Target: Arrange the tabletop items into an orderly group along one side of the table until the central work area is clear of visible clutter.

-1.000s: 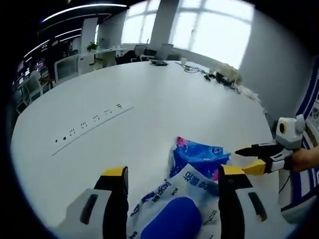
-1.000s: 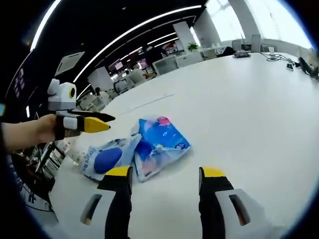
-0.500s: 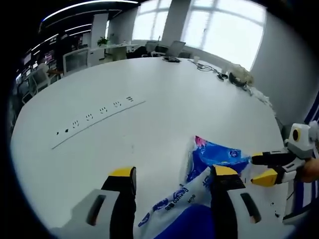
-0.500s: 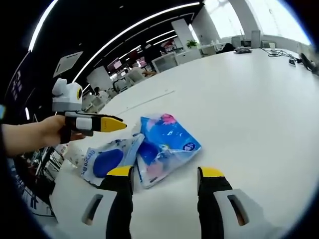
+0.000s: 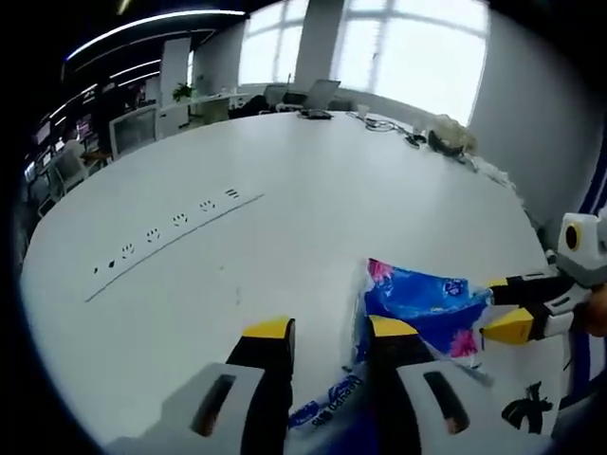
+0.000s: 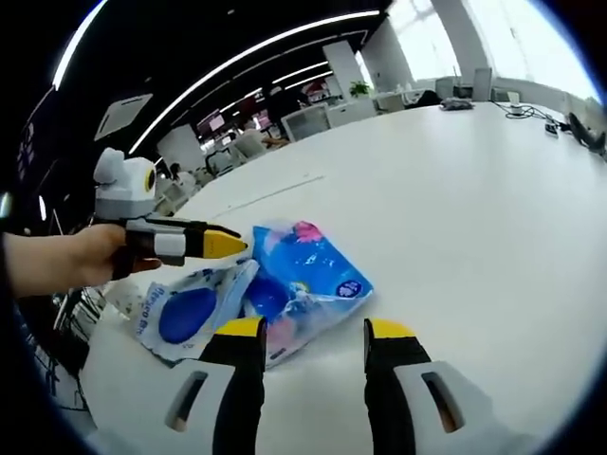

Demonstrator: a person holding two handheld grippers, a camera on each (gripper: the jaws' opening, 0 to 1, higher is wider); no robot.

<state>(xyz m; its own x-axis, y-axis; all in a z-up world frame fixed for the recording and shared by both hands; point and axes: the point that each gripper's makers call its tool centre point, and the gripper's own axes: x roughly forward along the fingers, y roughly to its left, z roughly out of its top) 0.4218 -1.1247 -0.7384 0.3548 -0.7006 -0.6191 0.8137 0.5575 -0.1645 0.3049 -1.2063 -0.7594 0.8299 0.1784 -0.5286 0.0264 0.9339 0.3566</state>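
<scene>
Jaws narrower than a second ago | left gripper view: left gripper (image 5: 327, 334) nearly pressed together over white pack (image 5: 327, 417), grip unclear; blue pack (image 5: 424, 301) beside it on table (image 5: 285, 190) | right gripper view: right gripper (image 6: 316, 334) spread, empty, above blue pack (image 6: 303, 284) | soft, light, slippery film; pinch an edge.

Blue packet (image 6: 308, 284) with pink print; white pouch (image 6: 185, 313), blue oval; white table (image 6: 474, 190); yellow-tipped black jaws.
</scene>
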